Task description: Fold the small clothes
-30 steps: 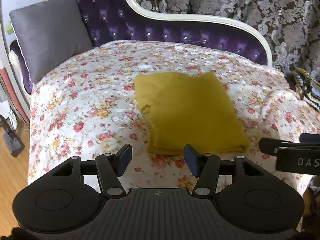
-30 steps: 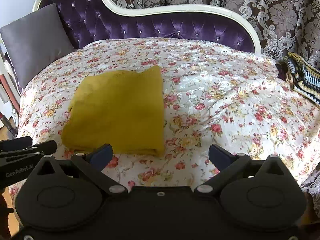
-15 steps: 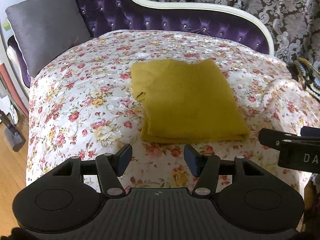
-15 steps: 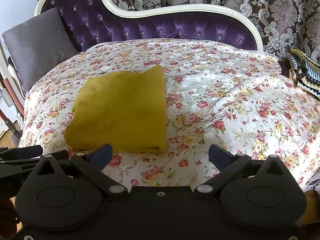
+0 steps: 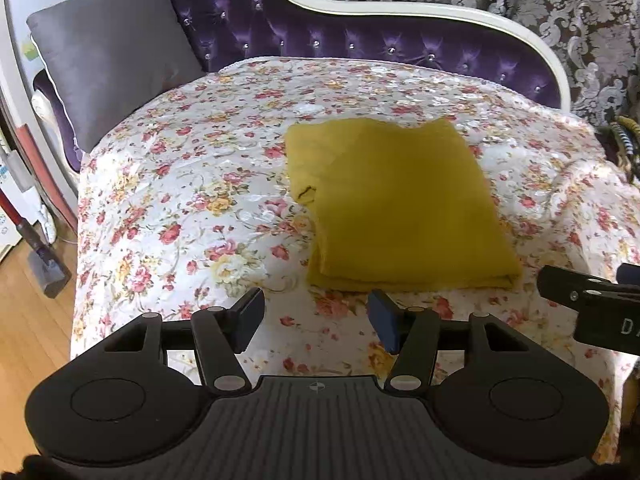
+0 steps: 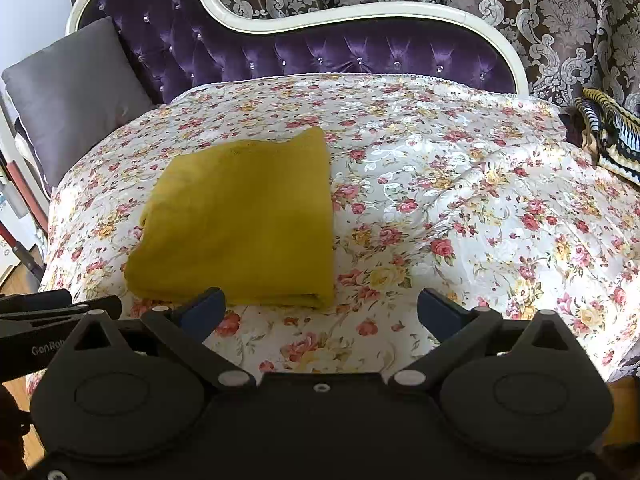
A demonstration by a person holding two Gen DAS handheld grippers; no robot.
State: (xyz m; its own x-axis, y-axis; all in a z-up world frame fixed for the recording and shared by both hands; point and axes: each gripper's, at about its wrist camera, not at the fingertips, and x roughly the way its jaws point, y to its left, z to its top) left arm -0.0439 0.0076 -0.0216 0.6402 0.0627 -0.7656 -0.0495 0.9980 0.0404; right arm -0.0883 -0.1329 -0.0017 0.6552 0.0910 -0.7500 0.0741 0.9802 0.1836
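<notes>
Both tools stand with jaws apart and empty: the left tool [image 5: 316, 318] low in its frame, the right tool [image 6: 320, 312] likewise. Just above them lies the yellow garment [image 5: 396, 204], already folded into a thick rectangle at mid-frame on the floral bedspread [image 5: 180, 184]. Any further fold looks best started at the layered near edge, pinching all layers together so none slips. Upper left leans a grey cushion [image 5: 108, 52].

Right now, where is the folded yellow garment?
The folded yellow garment lies flat on the floral bedspread, just beyond both open grippers: right of centre in the left wrist view, left of centre in the right wrist view.
</notes>
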